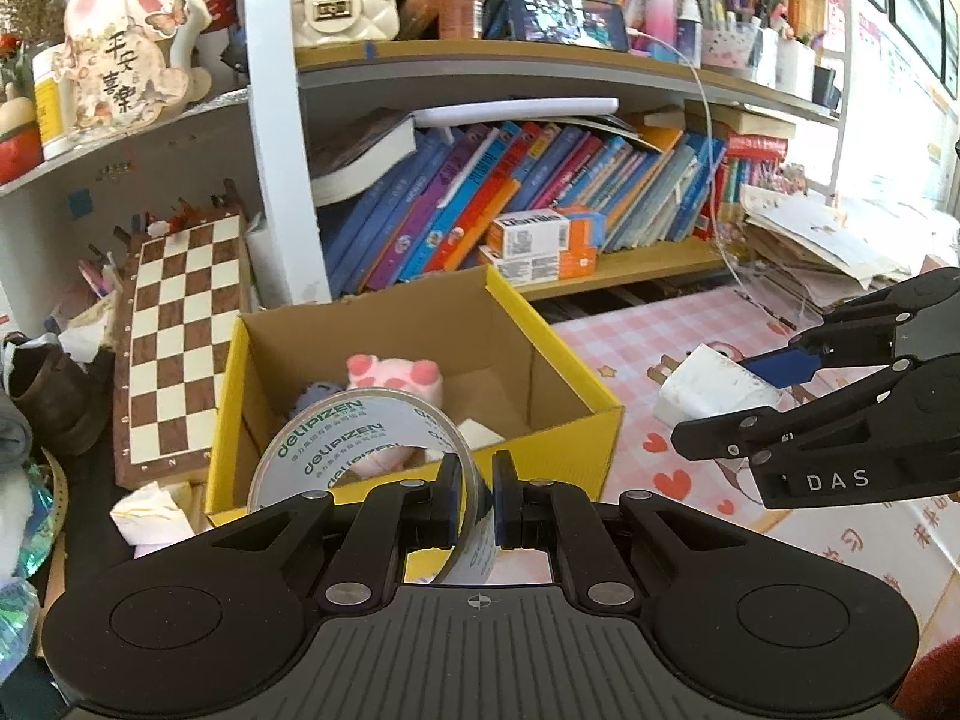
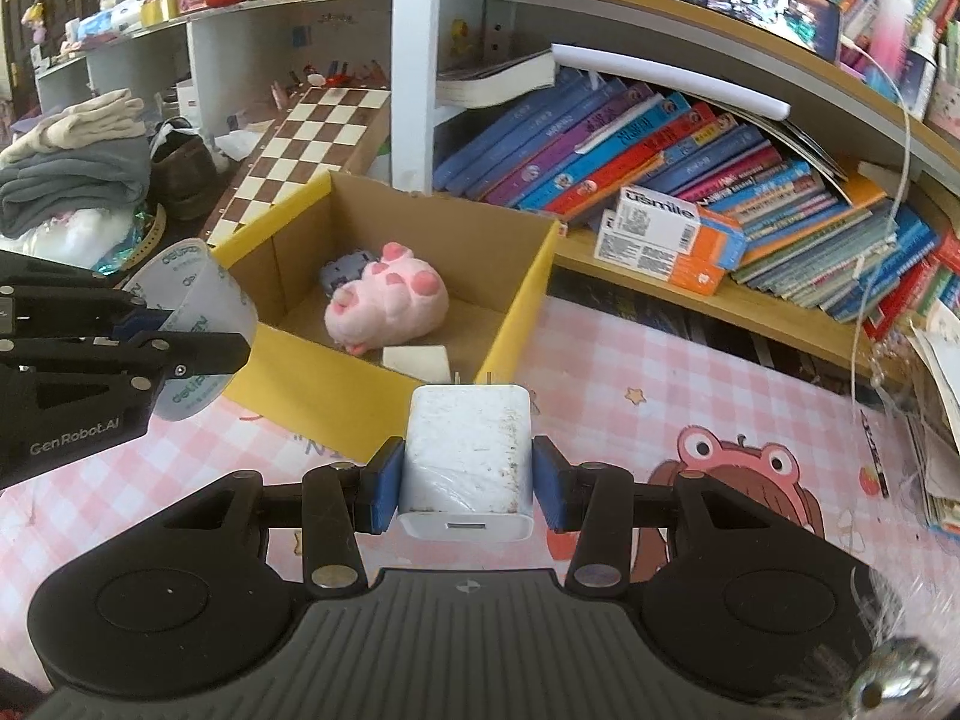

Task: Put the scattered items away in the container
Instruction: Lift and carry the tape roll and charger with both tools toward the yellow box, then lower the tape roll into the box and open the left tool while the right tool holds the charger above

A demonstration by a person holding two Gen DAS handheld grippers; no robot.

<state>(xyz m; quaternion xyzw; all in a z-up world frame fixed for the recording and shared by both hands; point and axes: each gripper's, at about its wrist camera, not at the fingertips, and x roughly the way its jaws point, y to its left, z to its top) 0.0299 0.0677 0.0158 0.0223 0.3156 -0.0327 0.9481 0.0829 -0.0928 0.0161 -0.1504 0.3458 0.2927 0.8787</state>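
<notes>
While both our tools pinch loads, the yellow cardboard box (image 1: 384, 360) lies ahead: left tool (image 1: 477, 495) with its tape roll (image 1: 360, 438) nearest, right tool (image 2: 465, 483) with its white charger (image 2: 468, 456) farther back.

Both views are bright with daylight. In the left wrist view, light enters from the upper right of the frame, where the window (image 1: 912, 12) is blown out to white. Fisheye distortion bends the shelves (image 1: 540, 57) near the edges. Frame corners are dark. The centre is sharp; the lower right corner of the right wrist view is blurred.
</notes>
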